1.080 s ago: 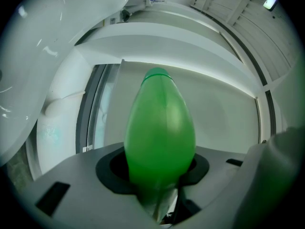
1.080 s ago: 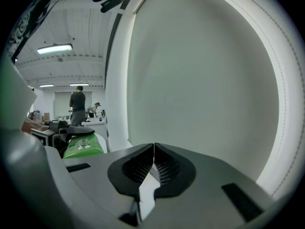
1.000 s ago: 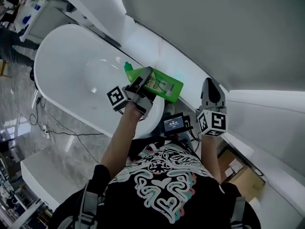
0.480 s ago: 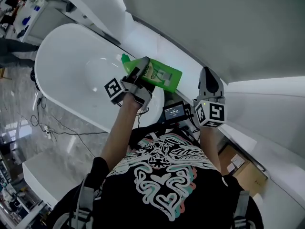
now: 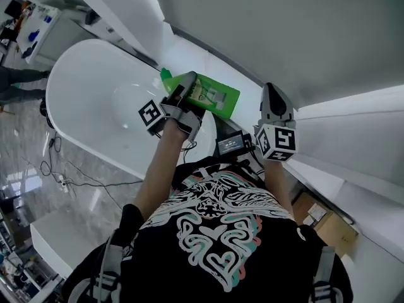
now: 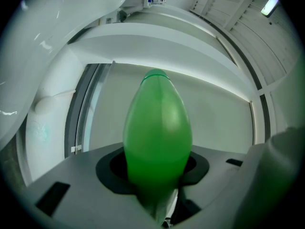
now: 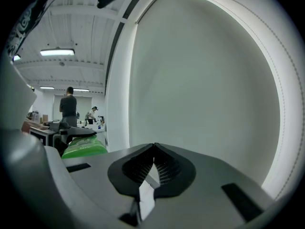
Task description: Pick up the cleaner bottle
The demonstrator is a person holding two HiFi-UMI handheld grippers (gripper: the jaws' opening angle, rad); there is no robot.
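Note:
The green cleaner bottle (image 5: 208, 93) with a printed label lies sideways in my left gripper (image 5: 184, 97), lifted above the rim of the white bathtub (image 5: 82, 93). In the left gripper view the bottle (image 6: 158, 142) fills the space between the jaws, end-on, with both pads pressed against it. My right gripper (image 5: 273, 100) is to the right of the bottle, apart from it, pointing at the white wall; its jaws (image 7: 153, 168) are shut with nothing between them. A green sliver of the bottle (image 7: 83, 148) shows at the left of the right gripper view.
A white wall (image 5: 284, 30) and ledge (image 5: 353, 131) run behind the tub. A small screen device (image 5: 230, 144) with cables sits near the tub's rim between my arms. A cardboard box (image 5: 319, 223) lies at lower right. People stand far off (image 7: 69, 104).
Both grippers have risen a little in the head view. The bottle has gone up with the left gripper, away from the tub rim.

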